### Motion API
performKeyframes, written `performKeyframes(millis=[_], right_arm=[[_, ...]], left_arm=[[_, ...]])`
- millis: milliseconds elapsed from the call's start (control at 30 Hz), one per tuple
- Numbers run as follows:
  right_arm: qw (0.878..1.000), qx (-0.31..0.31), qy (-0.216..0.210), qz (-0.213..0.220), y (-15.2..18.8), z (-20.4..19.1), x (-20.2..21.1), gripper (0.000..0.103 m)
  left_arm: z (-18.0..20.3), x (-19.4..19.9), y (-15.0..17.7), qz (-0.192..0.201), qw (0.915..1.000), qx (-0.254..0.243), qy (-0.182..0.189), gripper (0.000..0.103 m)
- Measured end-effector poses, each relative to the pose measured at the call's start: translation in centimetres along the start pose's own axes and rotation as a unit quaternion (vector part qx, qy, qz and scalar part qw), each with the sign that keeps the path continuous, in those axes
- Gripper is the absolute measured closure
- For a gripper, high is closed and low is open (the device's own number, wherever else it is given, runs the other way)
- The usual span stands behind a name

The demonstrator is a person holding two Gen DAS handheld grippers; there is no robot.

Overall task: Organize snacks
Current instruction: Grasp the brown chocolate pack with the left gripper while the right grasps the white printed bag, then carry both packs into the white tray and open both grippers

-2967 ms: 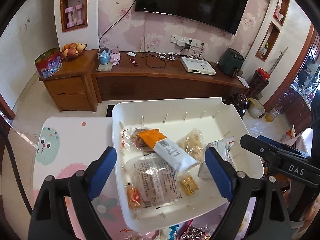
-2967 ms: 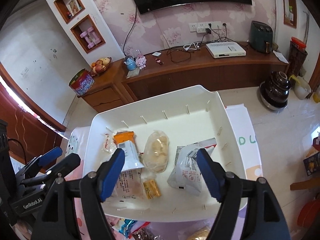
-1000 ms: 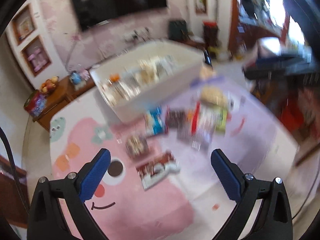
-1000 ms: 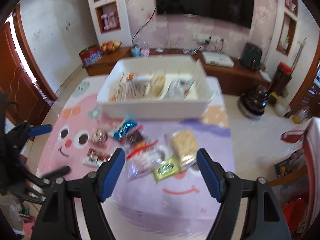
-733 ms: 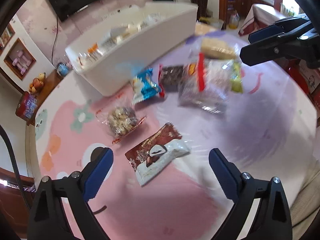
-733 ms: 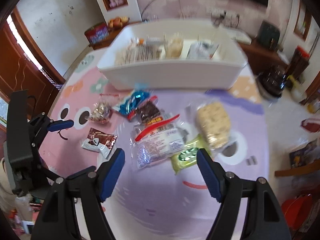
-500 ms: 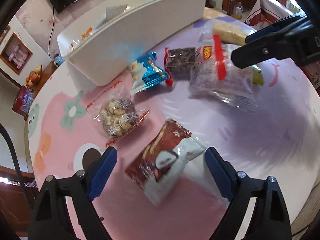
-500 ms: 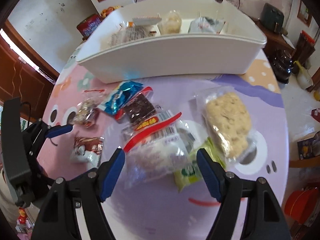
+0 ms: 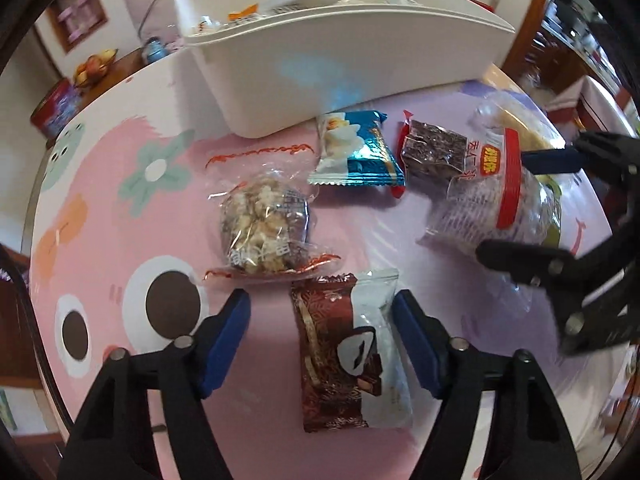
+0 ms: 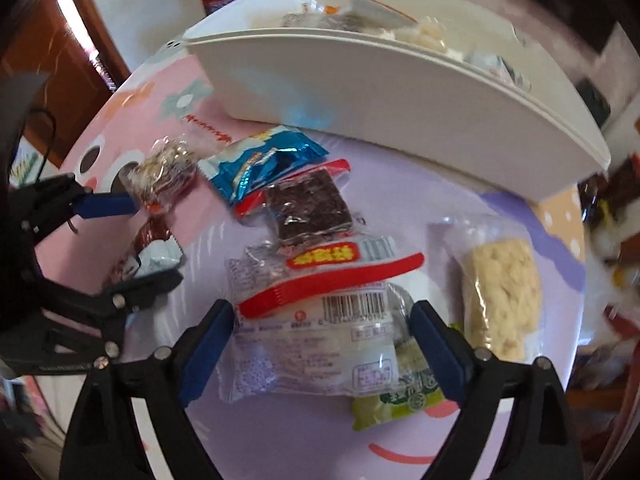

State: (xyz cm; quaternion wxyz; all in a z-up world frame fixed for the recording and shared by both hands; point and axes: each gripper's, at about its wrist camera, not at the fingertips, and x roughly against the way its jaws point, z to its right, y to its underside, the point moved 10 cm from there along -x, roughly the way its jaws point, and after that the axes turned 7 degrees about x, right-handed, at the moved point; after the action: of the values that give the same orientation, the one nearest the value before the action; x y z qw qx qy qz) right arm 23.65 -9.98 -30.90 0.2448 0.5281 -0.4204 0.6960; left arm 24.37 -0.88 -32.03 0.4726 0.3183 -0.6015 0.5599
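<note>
My left gripper point(image 9: 322, 308) is open, its jaws on either side of a brown and white snack pack point(image 9: 348, 354) lying on the pink mat. My right gripper point(image 10: 318, 322) is open around a clear bag with a red strip point(image 10: 320, 320), which also shows in the left wrist view point(image 9: 500, 196). A white bin point(image 9: 340, 56) holding several snacks stands behind; it also shows in the right wrist view point(image 10: 400, 84). The right gripper point(image 9: 520, 200) shows at the right of the left wrist view.
Loose on the mat lie a popcorn bag point(image 9: 264, 228), a blue pack point(image 9: 356, 152), a dark brown square pack point(image 9: 434, 152), a pale rice-cracker bag point(image 10: 500, 288) and a green pack point(image 10: 400, 400). A wooden cabinet with fruit point(image 9: 96, 68) stands behind.
Both grippers have dropped from above the bin to the mat in front of it. Each has closed in on a pack, and their jaws now straddle them.
</note>
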Motion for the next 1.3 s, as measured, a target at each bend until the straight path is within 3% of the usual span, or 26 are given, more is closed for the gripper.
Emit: performKeyframes(millis=[100,167,200,233,367,633,767,967,1100,1300], right_arm=[[1.000,-0.007,-0.011,0.006,0.1,0.0,-0.1,0.013],[1.000,-0.013,-0.018,0.011,0.2,0.1,0.0,0.017],[0.999,-0.013,-0.027,0.013,0.3,-0.1,0.1,0.027],[0.999,-0.014,-0.039,0.016,0.5,-0.4,0.3,0.034],[0.998,-0.021,-0.046,0.027,1.4,-0.5,0.8,0.044],[0.992,-0.067,-0.082,0.072,2.9,-0.2,4.6,0.045],[0.986,-0.083,-0.097,0.110,2.1,0.0,7.7,0.045],[0.973,-0.111,-0.109,0.169,-0.3,1.9,13.6,0.045],[0.961,-0.141,-0.147,0.187,-2.9,3.5,17.4,0.045],[0.955,-0.153,-0.138,0.214,-8.2,6.4,23.6,0.045]], left_arm=[[0.2,0.6,0.5,0.009,0.9998,0.015,-0.005,0.056],[0.5,0.9,1.0,0.011,0.9996,0.027,-0.008,0.061],[0.6,1.1,1.2,0.013,0.9993,0.033,-0.008,0.065],[0.9,1.4,1.7,0.014,0.9991,0.039,-0.006,0.066],[1.3,1.7,2.3,0.012,0.9979,0.063,0.008,0.068],[0.8,3.6,3.6,0.017,0.9916,0.119,0.048,0.069],[1.1,5.8,3.1,0.035,0.9894,0.127,0.062,0.069],[1.2,10.7,-0.6,0.071,0.9877,0.123,0.064,0.069],[1.1,15.1,-4.8,0.100,0.9867,0.114,0.058,0.069],[0.7,21.6,-12.0,0.143,0.9836,0.103,0.039,0.069]])
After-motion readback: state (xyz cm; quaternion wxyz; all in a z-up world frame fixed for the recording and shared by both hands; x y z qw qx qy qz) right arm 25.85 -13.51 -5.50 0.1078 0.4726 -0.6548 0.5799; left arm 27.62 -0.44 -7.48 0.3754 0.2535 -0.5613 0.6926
